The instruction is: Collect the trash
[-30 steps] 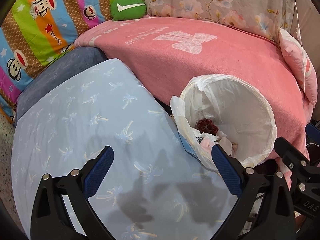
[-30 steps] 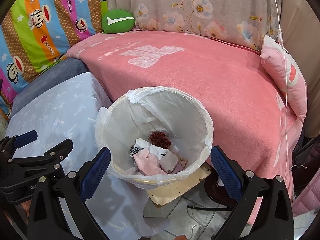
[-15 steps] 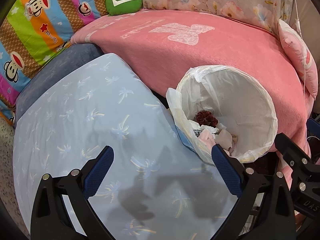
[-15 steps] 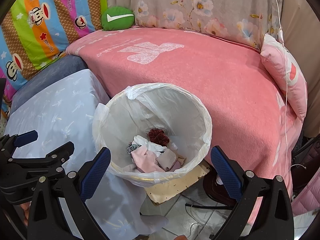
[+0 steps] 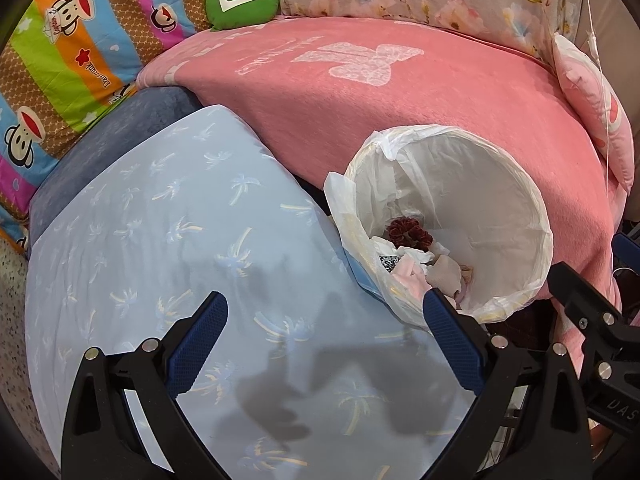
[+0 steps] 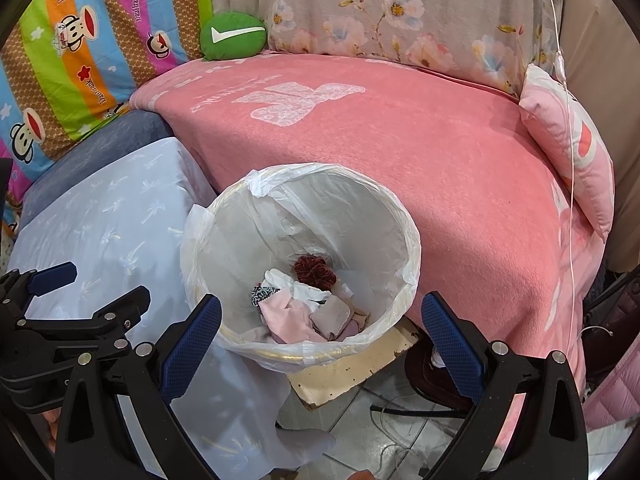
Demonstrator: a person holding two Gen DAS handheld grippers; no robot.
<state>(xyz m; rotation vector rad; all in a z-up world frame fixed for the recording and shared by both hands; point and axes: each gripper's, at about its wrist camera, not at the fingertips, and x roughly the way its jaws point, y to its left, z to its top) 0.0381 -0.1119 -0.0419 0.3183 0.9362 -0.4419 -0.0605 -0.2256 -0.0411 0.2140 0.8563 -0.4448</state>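
Note:
A round trash bin (image 6: 400, 216) lined with a white plastic bag stands on the floor between a light blue table and a pink bed. Inside lie several scraps (image 6: 304, 308): pink and beige cloth pieces, white tissue and a dark red ruffled item (image 6: 314, 272). My right gripper (image 6: 320, 336) hovers open above the bin's near rim, nothing between its fingers. My left gripper (image 5: 324, 340) is open over the blue tablecloth (image 5: 160, 240), with the bin (image 5: 520, 208) just past its right finger. The left gripper also shows in the right wrist view (image 6: 60, 304).
A pink blanket (image 6: 400, 140) covers the bed behind the bin, with a green cushion (image 6: 232, 36) and a pink pillow (image 6: 576, 144) on it. A striped cartoon quilt (image 5: 60, 60) lies at left. Cardboard (image 6: 348, 372) and cables (image 6: 400, 412) sit on the tiled floor under the bin.
Both grippers have drawn back and up slightly, so the bin and table sit a little lower and farther in view. Both stayed open and empty.

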